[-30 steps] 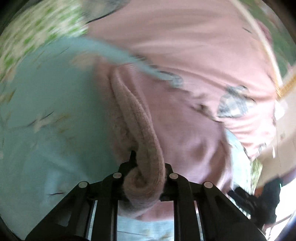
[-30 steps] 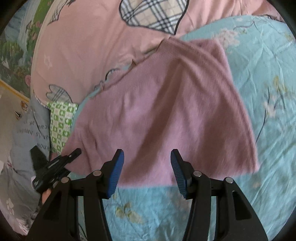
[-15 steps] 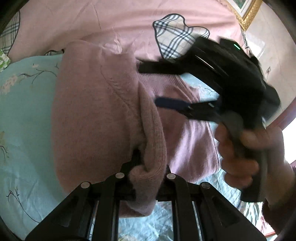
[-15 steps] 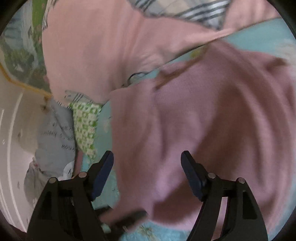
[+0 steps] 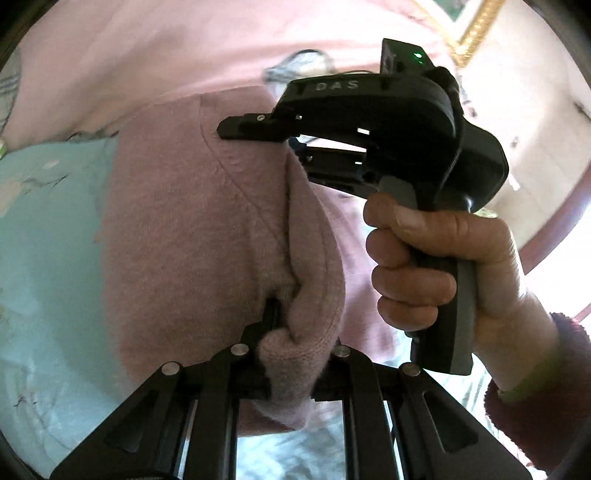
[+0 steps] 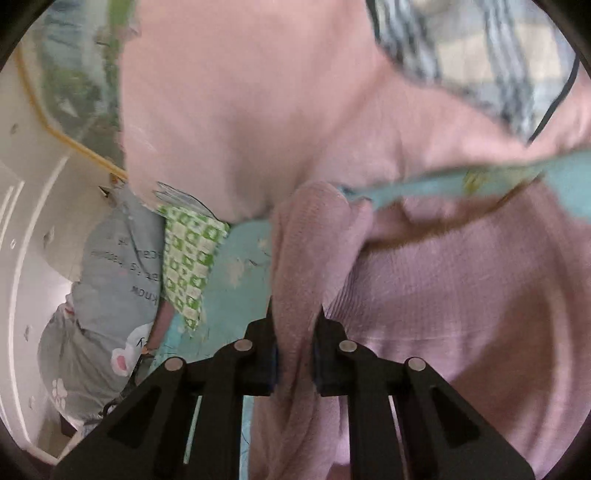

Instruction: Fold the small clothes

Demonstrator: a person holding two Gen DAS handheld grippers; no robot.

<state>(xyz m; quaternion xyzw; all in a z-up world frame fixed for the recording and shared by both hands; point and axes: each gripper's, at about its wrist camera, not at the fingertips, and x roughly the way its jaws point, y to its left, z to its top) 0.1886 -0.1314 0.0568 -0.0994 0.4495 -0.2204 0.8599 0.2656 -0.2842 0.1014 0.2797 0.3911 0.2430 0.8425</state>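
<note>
A mauve knit sweater [image 5: 192, 236] lies on a light blue floral bedsheet [image 5: 48, 229]. My left gripper [image 5: 295, 332] is shut on a thick bunched fold of the sweater. My right gripper [image 6: 293, 325] is shut on another fold of the same sweater [image 6: 461, 295]. In the left wrist view the right gripper's body [image 5: 388, 125] and the hand holding it show at the right, reaching over the sweater.
A pink quilt with plaid patches [image 6: 258, 92] lies behind the sweater. A green checked cloth [image 6: 188, 266] and a grey printed garment [image 6: 110, 266] lie at the left. A wall with a gold-edged frame [image 5: 476, 29] is beyond.
My right gripper was open above the sweater and has shut on a fold of it. My left gripper kept its hold and swung round, bringing the right gripper into its view.
</note>
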